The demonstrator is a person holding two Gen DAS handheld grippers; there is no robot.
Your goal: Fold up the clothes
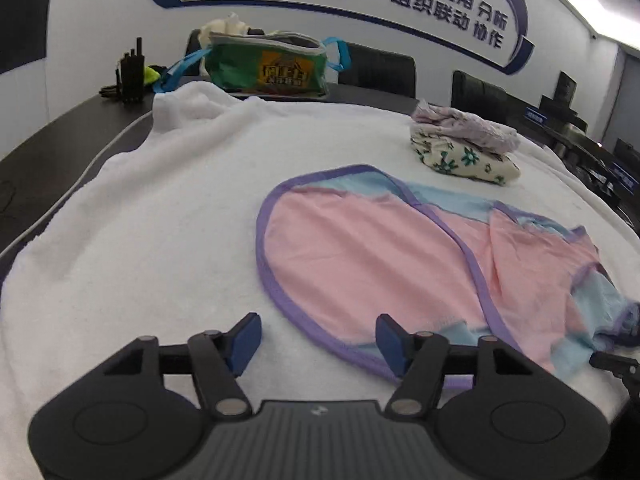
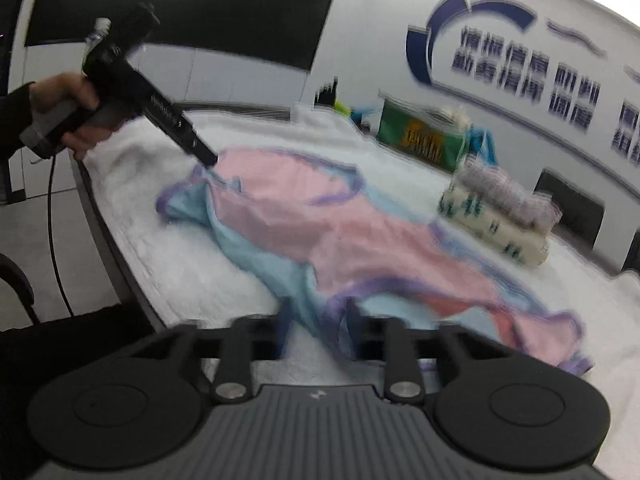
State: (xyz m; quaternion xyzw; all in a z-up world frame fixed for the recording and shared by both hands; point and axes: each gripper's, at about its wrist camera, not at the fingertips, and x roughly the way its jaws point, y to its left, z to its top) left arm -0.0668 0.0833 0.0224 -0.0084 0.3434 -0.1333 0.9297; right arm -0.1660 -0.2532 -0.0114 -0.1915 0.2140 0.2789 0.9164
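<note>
The pink garment [image 1: 380,264], trimmed in purple with light blue panels, is spread on a white towel [image 1: 160,220] over the counter. In the left wrist view the left gripper [image 1: 318,340] is seen with its jaws standing partly apart and nothing between them, its right pad over the garment's near hem. Only the blurred right wrist view shows a hand [image 2: 76,108] carrying that gripper at the upper left. The right gripper [image 2: 318,328] is seen nearly closed, with a fold of blue and purple hem between its pads. Folded clothes [image 1: 464,144] and a green bag [image 1: 264,66] lie beyond. Blue Chinese wall lettering [image 1: 448,0] is seen, including "调度".
</note>
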